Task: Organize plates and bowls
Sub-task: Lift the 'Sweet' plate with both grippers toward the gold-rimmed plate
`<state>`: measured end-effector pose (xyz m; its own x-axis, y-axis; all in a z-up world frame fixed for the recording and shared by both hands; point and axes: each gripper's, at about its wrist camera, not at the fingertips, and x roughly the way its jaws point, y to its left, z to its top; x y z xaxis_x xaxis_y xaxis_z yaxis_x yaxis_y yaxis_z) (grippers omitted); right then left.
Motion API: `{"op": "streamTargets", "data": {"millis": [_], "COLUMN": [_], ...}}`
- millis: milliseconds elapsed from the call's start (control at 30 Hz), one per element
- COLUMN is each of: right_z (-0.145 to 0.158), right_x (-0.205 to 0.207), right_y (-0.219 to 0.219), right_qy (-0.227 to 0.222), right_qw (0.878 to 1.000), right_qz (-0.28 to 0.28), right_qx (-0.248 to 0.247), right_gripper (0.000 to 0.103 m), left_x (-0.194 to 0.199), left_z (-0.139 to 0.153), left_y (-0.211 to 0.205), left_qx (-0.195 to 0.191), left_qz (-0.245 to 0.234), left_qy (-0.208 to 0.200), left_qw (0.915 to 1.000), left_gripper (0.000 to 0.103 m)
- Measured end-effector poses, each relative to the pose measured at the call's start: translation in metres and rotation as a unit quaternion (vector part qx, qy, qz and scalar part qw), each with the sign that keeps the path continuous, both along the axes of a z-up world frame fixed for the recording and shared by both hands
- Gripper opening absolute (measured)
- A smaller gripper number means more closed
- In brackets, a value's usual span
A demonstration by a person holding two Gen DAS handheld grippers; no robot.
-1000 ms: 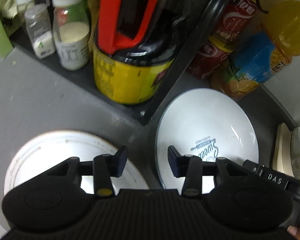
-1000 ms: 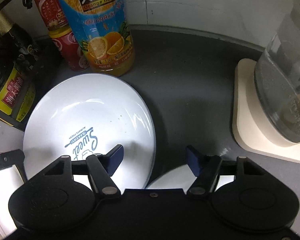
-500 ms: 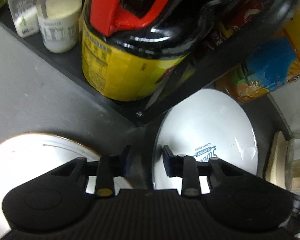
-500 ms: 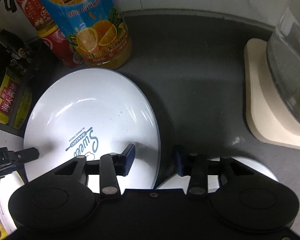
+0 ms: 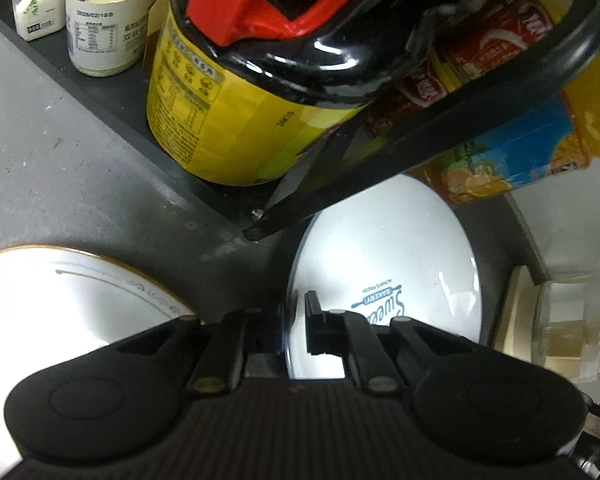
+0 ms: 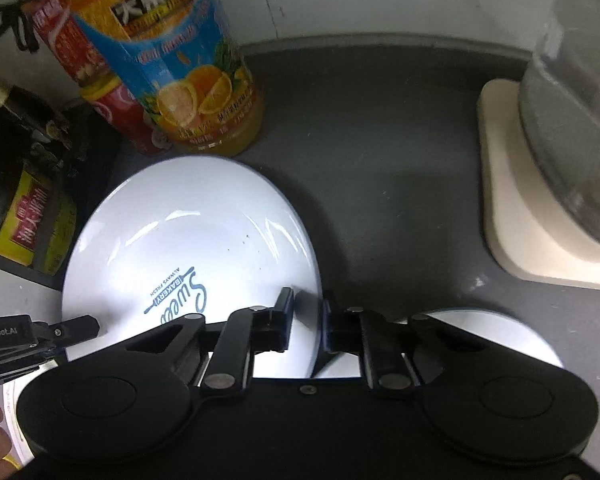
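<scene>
A white plate with blue "Sweet Bakery" print [image 5: 384, 276] lies on the dark counter; it also shows in the right wrist view [image 6: 188, 240]. My left gripper [image 5: 288, 316] is shut on its left rim. My right gripper [image 6: 306, 312] is shut on its right rim. The left gripper's body shows at the left of the right wrist view [image 6: 40, 332]. A gold-rimmed white plate [image 5: 60, 300] lies left of the left gripper. Another white dish [image 6: 500, 332] lies under the right gripper.
A black rack [image 5: 340, 184] holds a yellow-labelled dark bottle [image 5: 236, 108], a white jar [image 5: 104, 20] and a spice shaker [image 5: 36, 8]. An orange juice bottle [image 6: 180, 64] and red cans [image 6: 112, 104] stand behind the plate. A glass kettle on a cream base [image 6: 540, 216] stands at the right.
Both grippers have closed from open onto opposite rims of the printed plate. The left gripper moved forward toward the rack.
</scene>
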<state>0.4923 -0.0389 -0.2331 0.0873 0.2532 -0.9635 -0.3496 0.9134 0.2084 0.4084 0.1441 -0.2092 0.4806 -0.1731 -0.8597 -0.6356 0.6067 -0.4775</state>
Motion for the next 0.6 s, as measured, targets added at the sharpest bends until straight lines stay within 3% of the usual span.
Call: {"op": "streamTargets", "data": {"millis": [200, 600], "right_z": [0.012, 0.001], "right_x": [0.001, 0.004], "right_y": [-0.025, -0.024], "right_qy": [0.019, 0.036], "right_qw": [0.998, 0.997], "right_qz": [-0.025, -0.014], "right_qx": [0.049, 0.066], "right_gripper": [0.008, 0.009], "left_x": [-0.008, -0.010], "left_z": [0.008, -0.004], "left_y": [0.011, 0.017], "left_qx": [-0.019, -0.024], "left_qz": [0.010, 0.012], "left_qy": [-0.012, 0.007], "left_qw": [0.9997, 0.9996], "left_gripper": [0.008, 0.005]}}
